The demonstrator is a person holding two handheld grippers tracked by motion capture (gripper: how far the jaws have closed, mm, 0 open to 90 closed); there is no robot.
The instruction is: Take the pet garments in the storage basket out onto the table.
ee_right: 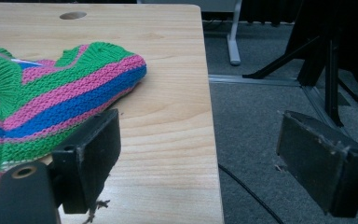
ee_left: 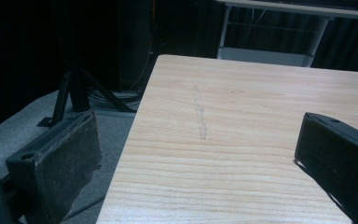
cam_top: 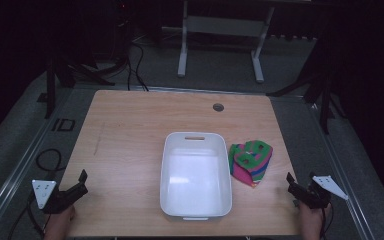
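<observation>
Resting at the near corners of the pale wood-grain tabletop (cam_top: 130, 130), both tools are released, jaws spread wide with nothing between them. At about 7 o'clock sits the left tool (cam_top: 82, 181), its black, rough-padded jaws straddling the tabletop's left edge in the left gripper view. At about 4 o'clock the right tool (cam_top: 291, 183) straddles the right edge, one jaw over wood, the other over grey carpet. Just beyond it, near 3 o'clock, lies the striped knitted cloth of green, pink and blue yarn (cam_top: 251, 161), crumpled and ribbed, its long axis running near to far, narrowing toward the near end. Touching or nearly touching its left side stands the white, smooth, rounded-rectangular plastic tub (cam_top: 196, 175), long axis near to far too, a slot handle at its far rim.
</observation>
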